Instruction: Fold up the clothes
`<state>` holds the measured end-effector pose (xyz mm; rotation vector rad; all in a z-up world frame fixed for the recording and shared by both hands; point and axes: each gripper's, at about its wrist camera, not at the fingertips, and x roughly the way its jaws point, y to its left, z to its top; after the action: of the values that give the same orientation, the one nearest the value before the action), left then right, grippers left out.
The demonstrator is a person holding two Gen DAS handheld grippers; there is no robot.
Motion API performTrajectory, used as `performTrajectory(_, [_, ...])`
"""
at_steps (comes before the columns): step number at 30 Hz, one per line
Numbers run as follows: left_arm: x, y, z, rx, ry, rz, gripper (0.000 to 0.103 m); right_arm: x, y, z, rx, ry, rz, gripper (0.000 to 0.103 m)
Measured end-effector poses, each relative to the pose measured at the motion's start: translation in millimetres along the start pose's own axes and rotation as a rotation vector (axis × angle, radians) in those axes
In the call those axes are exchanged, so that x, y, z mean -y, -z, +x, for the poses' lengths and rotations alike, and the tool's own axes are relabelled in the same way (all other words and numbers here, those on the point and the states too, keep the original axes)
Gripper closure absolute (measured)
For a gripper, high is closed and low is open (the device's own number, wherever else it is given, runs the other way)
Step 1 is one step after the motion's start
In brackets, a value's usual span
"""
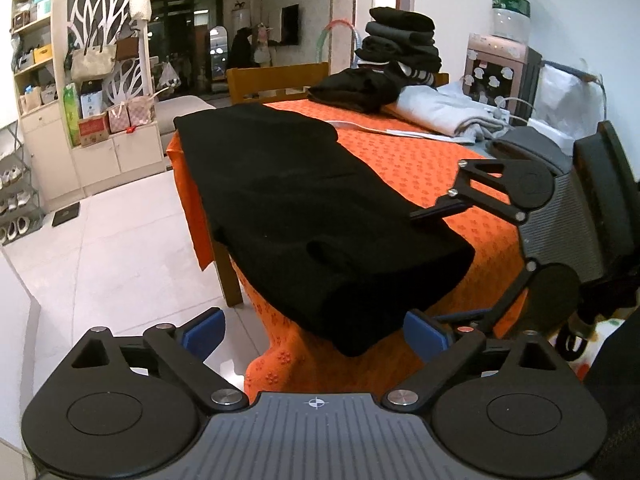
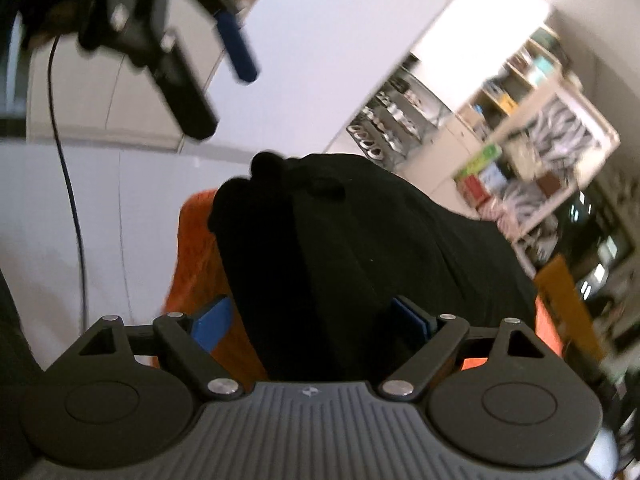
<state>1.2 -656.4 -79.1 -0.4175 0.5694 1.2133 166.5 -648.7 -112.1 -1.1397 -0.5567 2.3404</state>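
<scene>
Lay folded along desk (image 1: 420, 168) edge, black garment (image 1: 304, 216), near end overhanging; both left claw (image 1: 314, 334) and right claw (image 2: 312, 320) spread wide, gripping nothing; risked sliding floorward if nudged.

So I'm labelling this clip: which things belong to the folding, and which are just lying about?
Job: black garment, folded stack, grey clothes, orange table, left tongs, right tongs.
Lying about: water dispenser, shelves, shoe rack, chair.
</scene>
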Motion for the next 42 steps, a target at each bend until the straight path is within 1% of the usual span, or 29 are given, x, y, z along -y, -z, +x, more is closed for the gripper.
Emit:
performTrajectory(1, [1,0,0,0.0,0.0,0.003,0.005,-2,0,2,-0.004,0.005,-0.029,0.017])
performTrajectory(2, [2,-1,0,0.001,0.0,0.005,0.004,-4,-1,4,-0.006,0.011,-0.047,0.02])
performTrajectory(4, [4,-1,2,0.001,0.003,0.015,0.004,-5,-1,7,-0.004,0.016,-0.074,0.022])
performTrajectory(5, [5,0,3,0.0,0.005,0.025,0.004,-6,-2,7,0.003,0.024,-0.086,0.027])
performTrajectory(6, [7,0,5,0.0,0.006,0.038,0.003,-6,-3,7,0.007,0.037,-0.094,0.04])
performTrajectory(7, [9,0,6,-0.001,0.006,0.053,0.003,-5,-4,6,0.011,0.049,-0.102,0.05])
performTrajectory(8, [11,0,9,-0.003,0.008,0.071,0.003,-5,-6,6,0.014,0.059,-0.107,0.071])
performTrajectory(10, [16,-1,16,-0.005,0.01,0.112,0.003,-1,-11,4,0.015,0.069,-0.101,0.077])
performTrajectory(11, [19,-1,19,-0.002,0.007,0.138,0.003,1,-13,2,0.018,0.063,-0.088,0.084])
performTrajectory(13, [26,-1,26,0.004,-0.016,0.202,0.003,5,-17,-1,0.02,0.062,-0.075,0.094])
performTrajectory(14, [28,-1,31,0.005,-0.028,0.23,0.003,8,-19,-4,0.024,0.072,-0.068,0.096])
performTrajectory(17, [31,-4,45,0.004,-0.056,0.293,0.003,24,-27,-10,0.025,0.083,-0.015,0.096])
performTrajectory(19, [31,-4,53,-0.009,-0.053,0.324,0.003,34,-28,-12,0.021,0.08,0.008,0.096])
performTrajectory(22, [34,-1,59,-0.011,-0.043,0.366,0.004,36,-25,-14,0.015,0.052,-0.008,0.096])
performTrajectory(24, [36,2,62,-0.015,-0.034,0.386,0.004,34,-22,-16,0.011,0.03,-0.024,0.093])
performTrajectory(25, [37,4,63,-0.019,-0.03,0.395,0.004,30,-20,-17,0.012,0.02,-0.032,0.09])
performTrajectory(26, [38,6,64,-0.024,-0.028,0.407,0.004,26,-18,-19,0.012,0.009,-0.039,0.073])
performTrajectory(27, [40,7,65,-0.028,-0.026,0.42,0.003,22,-17,-20,0.013,0.001,-0.05,0.052])
performTrajectory(29, [41,9,64,-0.031,-0.019,0.423,0.003,12,-13,-21,0.022,-0.002,-0.086,0.038])
performTrajectory(30, [41,9,63,-0.03,-0.017,0.415,0.003,7,-11,-20,0.024,-0.004,-0.104,0.035])
performTrajectory(34, [39,7,60,-0.027,-0.019,0.393,0.003,-9,-9,-7,0.015,-0.004,-0.183,0.03])
performTrajectory(36, [38,6,58,-0.028,-0.026,0.389,0.003,-16,-7,3,0.007,0.002,-0.225,0.021])
performTrajectory(38, [37,7,54,-0.027,-0.035,0.389,0.003,-21,-7,13,0.002,0.009,-0.273,0.018])
performTrajectory(42, [37,9,51,-0.025,-0.048,0.398,0.003,-28,-5,25,-0.005,0.043,-0.334,0.017])
